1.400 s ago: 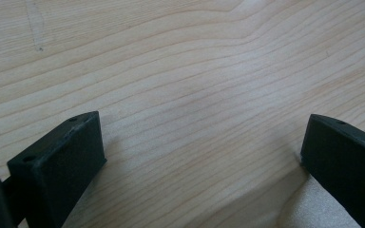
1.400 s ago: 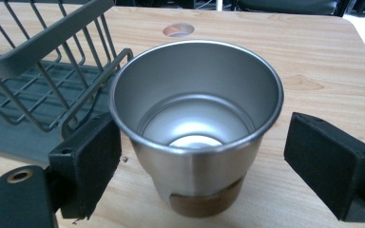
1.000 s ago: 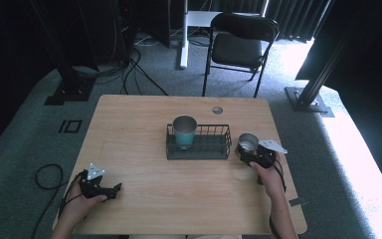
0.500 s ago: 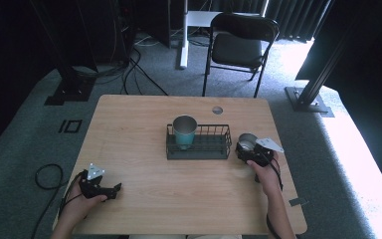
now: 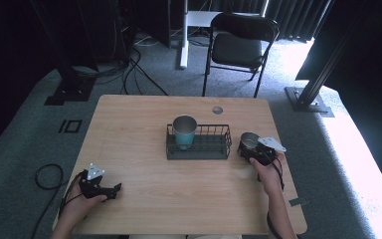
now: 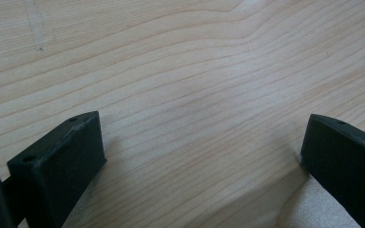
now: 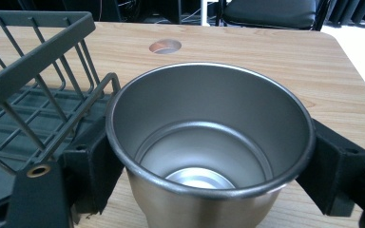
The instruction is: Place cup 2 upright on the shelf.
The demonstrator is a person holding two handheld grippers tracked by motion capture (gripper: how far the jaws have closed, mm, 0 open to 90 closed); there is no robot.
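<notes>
Right tool (image 5: 252, 149) clamped on a steel cup (image 7: 209, 142) just right of the wire basket (image 5: 199, 149), teal cup (image 5: 184, 130) inside the basket, left tool (image 5: 110, 191) jaws apart, low over the table (image 5: 144, 124) well left of the basket

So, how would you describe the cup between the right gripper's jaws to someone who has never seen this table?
Start at the black wire basket in the middle of the wooden table. Just off its right end stands a bare steel cup, upright and empty, with the right gripper closed around its sides. The other cup is teal and stands inside the basket.
</notes>
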